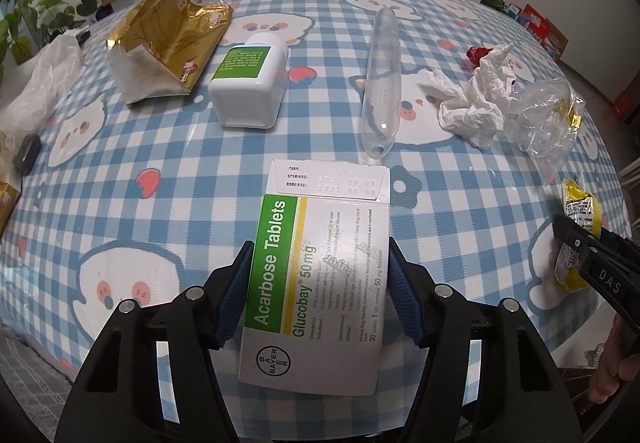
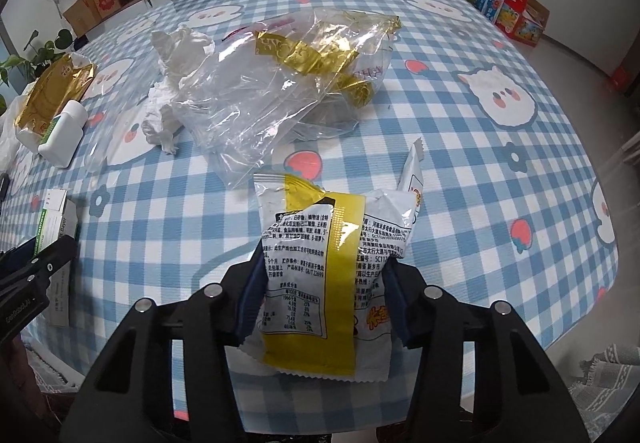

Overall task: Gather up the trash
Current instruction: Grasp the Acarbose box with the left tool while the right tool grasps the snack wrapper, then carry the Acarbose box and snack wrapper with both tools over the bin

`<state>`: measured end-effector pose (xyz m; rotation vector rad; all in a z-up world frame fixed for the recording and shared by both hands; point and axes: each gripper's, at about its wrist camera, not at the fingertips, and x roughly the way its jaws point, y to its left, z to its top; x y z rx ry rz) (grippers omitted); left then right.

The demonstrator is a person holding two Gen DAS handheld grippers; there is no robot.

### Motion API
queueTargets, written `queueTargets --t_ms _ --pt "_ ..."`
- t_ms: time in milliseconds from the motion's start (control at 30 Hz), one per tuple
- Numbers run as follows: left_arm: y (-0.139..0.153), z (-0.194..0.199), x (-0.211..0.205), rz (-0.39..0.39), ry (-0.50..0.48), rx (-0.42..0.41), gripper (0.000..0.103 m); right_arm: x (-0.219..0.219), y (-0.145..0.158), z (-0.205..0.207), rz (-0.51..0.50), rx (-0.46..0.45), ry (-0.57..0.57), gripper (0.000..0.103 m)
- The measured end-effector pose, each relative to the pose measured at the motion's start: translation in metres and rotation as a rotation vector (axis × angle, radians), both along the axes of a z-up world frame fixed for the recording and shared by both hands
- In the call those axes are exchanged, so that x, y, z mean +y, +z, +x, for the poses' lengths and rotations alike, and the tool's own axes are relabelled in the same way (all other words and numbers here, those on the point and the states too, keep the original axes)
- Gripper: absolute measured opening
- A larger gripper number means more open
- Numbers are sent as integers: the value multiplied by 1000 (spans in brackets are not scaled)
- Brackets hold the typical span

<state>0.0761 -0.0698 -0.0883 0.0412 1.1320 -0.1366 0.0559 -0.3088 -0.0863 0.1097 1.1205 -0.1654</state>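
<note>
A white and green tablet box (image 1: 320, 243) lies on the checked tablecloth (image 1: 160, 227) between the jaws of my left gripper (image 1: 320, 271). Both blue pads (image 1: 234, 295) touch its long sides. In the right wrist view my right gripper (image 2: 322, 283) is shut on a white and yellow snack packet (image 2: 328, 263), whose sides crumple against the pads (image 2: 250, 295). The left wrist view shows the right gripper (image 1: 576, 243) on that snack packet (image 1: 580, 207) at the right edge. The right wrist view shows the left gripper (image 2: 40, 267) at the tablet box (image 2: 54, 219).
Farther back lie a white pill bottle (image 1: 250, 83), a torn gold bag (image 1: 168, 39), a clear plastic tube (image 1: 380, 79), crumpled white tissue (image 1: 480, 91) and a clear plastic bag with gold foil (image 2: 280, 83). Plants, boxes and a screen line the far wall.
</note>
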Motion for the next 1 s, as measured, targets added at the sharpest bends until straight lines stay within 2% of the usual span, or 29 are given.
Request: queueTargets --t_ms 133,333,533,1000 --pt "0 -3 -2 8 -4 -4 61 1 1 -1 -3 -7 5 30" --pt "1 -6 -3 7 -15 -5 61 1 1 -2 -7 -20 -1 21" --pt "7 -11 -1 9 -14 -16 61 0 2 -3 -3 -27 -4 20" --pt "30 -45 14 -4 -6 -55 61 13 29 -24 12 -86 18 20"
